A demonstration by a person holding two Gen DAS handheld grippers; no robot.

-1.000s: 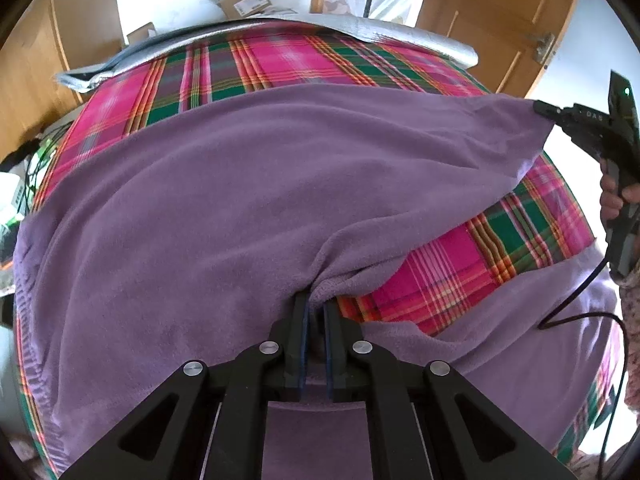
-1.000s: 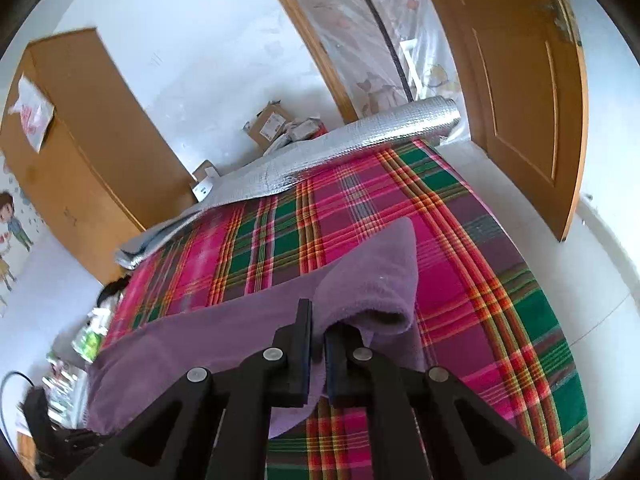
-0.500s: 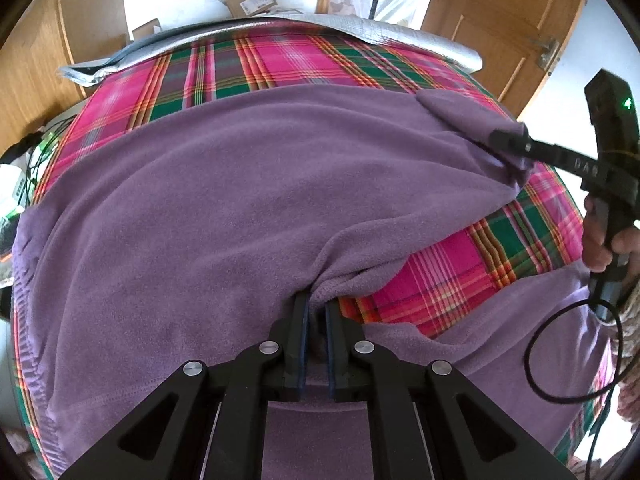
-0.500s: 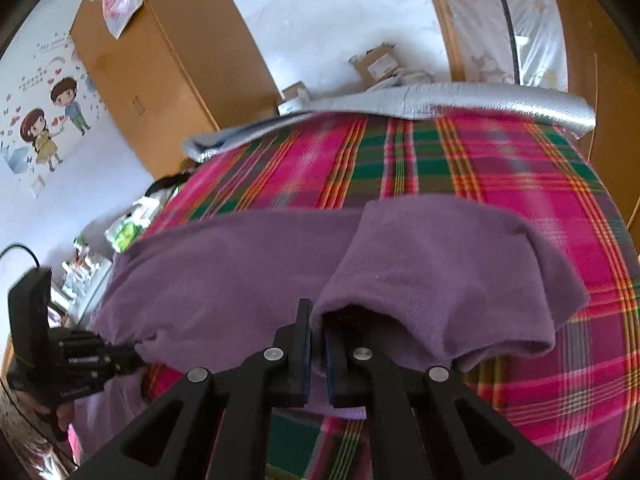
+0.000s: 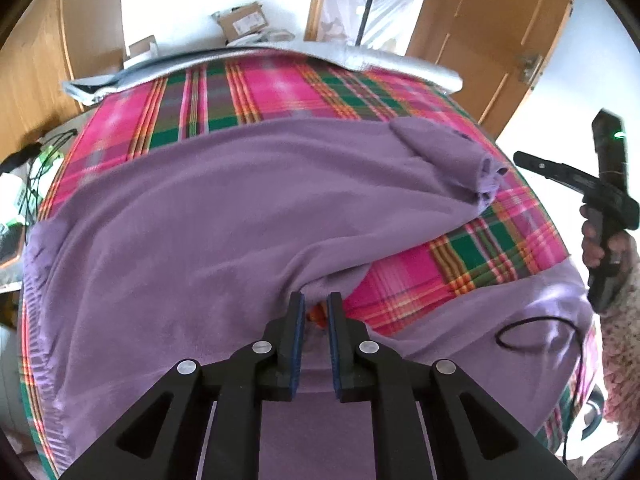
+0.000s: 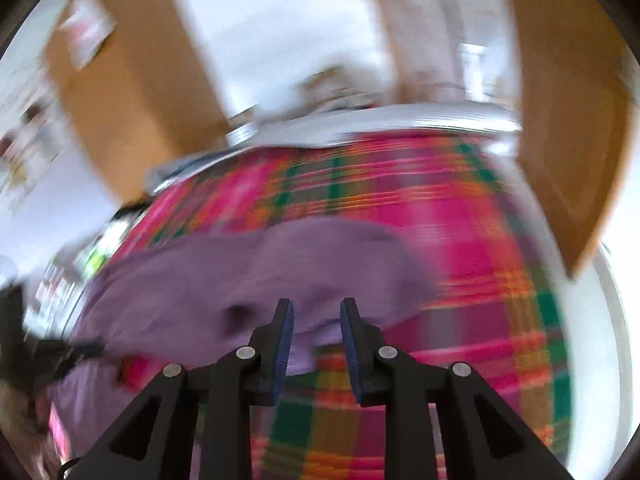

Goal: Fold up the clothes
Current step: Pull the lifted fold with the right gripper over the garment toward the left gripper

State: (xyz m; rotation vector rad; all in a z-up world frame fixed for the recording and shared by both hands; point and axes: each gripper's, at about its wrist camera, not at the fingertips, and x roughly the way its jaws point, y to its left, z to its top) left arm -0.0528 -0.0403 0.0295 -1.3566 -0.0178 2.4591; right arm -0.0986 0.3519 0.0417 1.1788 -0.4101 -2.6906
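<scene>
Both grippers' jaws have just been opening: left gripper and right gripper parted, empty, purple fleece garment lying released on the plaid bedspread

Under my tongs: purple garment — soft matt fleece; bed cover — woven plaid cloth; my fingers — matt black plastic.

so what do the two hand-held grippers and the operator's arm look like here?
Both are matte black: two flat fingers with blue pads, angular linkage arms with triangular cutouts and silver pivot pins. That goes for the left hand-held gripper and the right hand-held gripper. In the left view the right one shows a green light, a trailing black cable and a floral sleeve.
</scene>
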